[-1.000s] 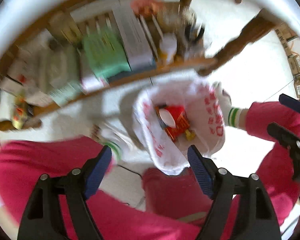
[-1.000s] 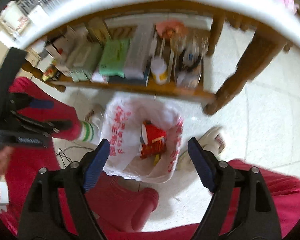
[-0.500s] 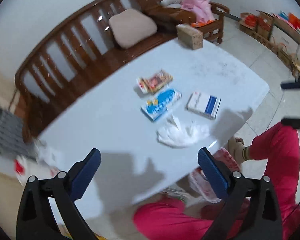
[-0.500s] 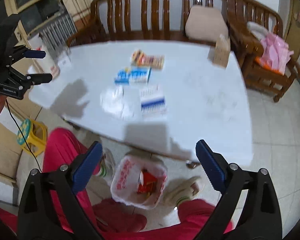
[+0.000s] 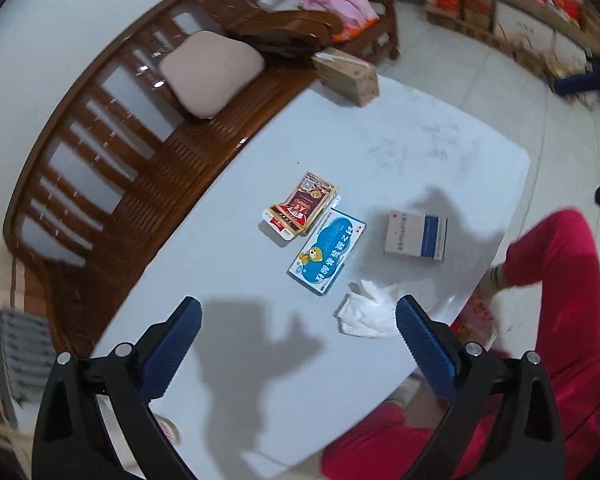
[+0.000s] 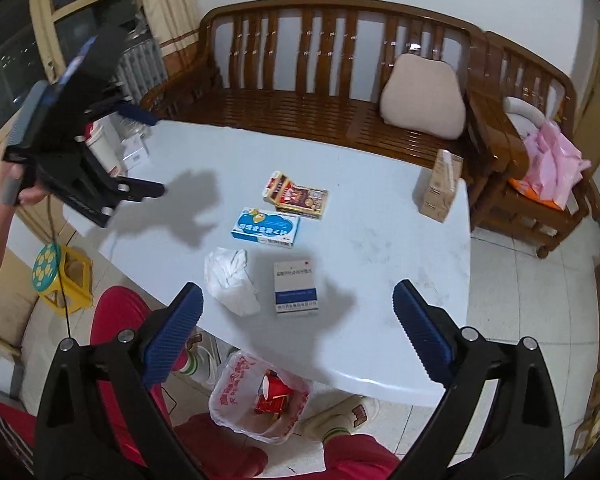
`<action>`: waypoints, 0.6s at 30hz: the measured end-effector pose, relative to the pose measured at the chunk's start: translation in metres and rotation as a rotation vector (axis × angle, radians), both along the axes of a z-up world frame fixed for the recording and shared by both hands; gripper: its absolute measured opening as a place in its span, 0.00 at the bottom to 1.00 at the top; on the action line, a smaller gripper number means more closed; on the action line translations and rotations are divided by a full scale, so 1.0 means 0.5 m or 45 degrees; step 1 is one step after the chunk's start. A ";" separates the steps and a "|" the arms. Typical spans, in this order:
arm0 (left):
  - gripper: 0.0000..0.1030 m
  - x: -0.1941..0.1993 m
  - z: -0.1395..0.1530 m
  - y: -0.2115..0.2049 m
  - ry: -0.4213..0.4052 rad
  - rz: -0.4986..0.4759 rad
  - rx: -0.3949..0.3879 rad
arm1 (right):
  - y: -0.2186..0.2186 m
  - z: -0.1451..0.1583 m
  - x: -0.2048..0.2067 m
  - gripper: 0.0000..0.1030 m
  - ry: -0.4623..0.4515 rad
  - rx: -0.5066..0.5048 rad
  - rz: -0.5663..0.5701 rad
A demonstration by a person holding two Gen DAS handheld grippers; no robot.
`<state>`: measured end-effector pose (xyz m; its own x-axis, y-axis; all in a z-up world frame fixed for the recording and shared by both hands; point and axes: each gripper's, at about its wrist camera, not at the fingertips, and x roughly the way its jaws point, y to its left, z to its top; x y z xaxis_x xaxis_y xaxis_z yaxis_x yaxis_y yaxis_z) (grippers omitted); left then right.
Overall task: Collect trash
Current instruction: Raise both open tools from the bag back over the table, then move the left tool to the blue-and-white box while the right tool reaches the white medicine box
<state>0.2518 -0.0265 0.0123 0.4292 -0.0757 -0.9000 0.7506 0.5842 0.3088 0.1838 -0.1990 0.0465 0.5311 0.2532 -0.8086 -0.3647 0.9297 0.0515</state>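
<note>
Crumpled white tissue (image 6: 232, 285) on the tabletop (image 6: 380, 240), just beyond the right gripper (image 6: 296, 316)'s left finger, lumpy, no clear axis; left gripper (image 5: 298, 332) comparably near; both grippers' fingers wide apart, empty.

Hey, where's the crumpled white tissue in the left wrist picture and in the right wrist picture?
Left wrist view: the crumpled white tissue lies low and right of centre, close beside the right-hand fingertip of the left gripper.
Right wrist view: the tissue lies left of centre, near the table's front edge, above the trash bag on the floor.
Shared landmark: the blue box just beyond the tissue.
</note>
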 end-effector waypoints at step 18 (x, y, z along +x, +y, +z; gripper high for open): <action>0.92 0.134 -0.223 -0.038 0.188 -0.175 0.108 | 0.032 -0.178 0.156 0.91 0.199 -0.115 0.077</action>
<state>0.3190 -0.0456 -0.0992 0.2832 -0.0456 -0.9580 0.8620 0.4500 0.2334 0.2618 -0.1827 -0.0423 0.3831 0.2033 -0.9011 -0.4141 0.9098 0.0292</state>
